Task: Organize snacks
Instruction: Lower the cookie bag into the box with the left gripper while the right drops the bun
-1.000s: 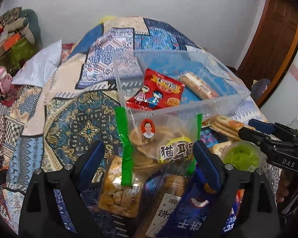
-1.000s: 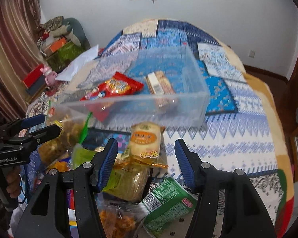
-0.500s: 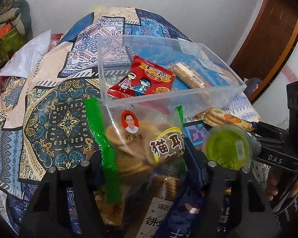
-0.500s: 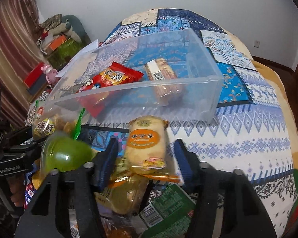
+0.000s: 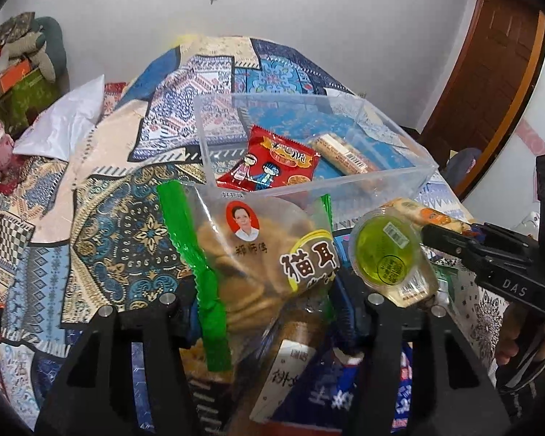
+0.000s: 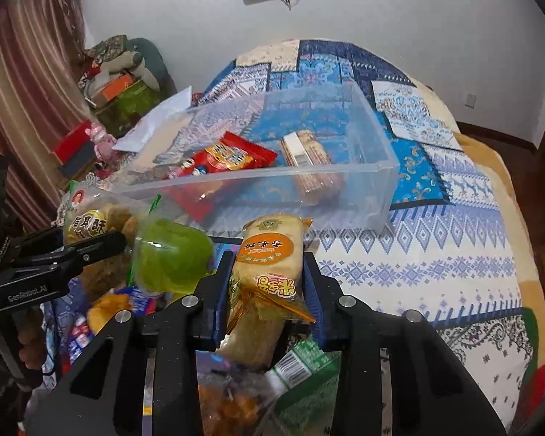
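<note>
Both busy: left tool [image 5: 265,298] clamped on the clear bag of round biscuits [image 5: 258,254], held just in front of the clear plastic bin [image 5: 345,178] on the bed [image 6: 436,254]; right tool [image 6: 269,290] clamped on the yellow rice-cracker pack [image 6: 269,269]; green jelly cup [image 5: 388,250] sits between them; red snack packet [image 5: 269,163] lies inside bin

A white wall [image 6: 399,11] fills the top, a brown door [image 5: 490,83] stands upper right, a striped curtain [image 6: 14,101] hangs left.
</note>
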Tool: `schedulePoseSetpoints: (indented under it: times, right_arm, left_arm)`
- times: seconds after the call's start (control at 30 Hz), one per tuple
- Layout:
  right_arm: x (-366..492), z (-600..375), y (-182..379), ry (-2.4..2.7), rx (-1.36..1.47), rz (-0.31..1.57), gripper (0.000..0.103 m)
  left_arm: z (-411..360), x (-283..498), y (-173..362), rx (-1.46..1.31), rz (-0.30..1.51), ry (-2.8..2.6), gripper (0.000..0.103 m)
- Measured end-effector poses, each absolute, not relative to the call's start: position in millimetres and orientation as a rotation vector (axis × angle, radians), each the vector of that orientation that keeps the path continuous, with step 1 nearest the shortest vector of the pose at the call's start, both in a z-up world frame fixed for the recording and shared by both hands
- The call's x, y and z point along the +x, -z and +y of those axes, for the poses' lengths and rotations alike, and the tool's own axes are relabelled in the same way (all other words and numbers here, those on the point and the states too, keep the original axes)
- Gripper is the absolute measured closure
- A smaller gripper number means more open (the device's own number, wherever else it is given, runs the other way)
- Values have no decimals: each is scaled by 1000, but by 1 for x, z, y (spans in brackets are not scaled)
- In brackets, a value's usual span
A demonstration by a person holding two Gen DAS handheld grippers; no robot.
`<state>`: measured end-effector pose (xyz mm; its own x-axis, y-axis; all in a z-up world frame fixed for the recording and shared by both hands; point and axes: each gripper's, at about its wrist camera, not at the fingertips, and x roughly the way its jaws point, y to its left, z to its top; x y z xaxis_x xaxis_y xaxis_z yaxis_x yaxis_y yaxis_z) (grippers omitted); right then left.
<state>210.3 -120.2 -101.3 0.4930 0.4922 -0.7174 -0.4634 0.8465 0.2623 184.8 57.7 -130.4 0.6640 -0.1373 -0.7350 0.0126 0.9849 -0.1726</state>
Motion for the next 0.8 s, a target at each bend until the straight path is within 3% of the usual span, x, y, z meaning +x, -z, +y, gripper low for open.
schedulePoseSetpoints:
  times: [0.43,0.8]
  right_arm:
    - [193,-128,56,-592,55,771,71]
    - [218,-112,37,-597,71,700,71]
  left_arm:
    - [62,170,82,-159,743,82,46]
    - [57,217,63,-151,694,73,46]
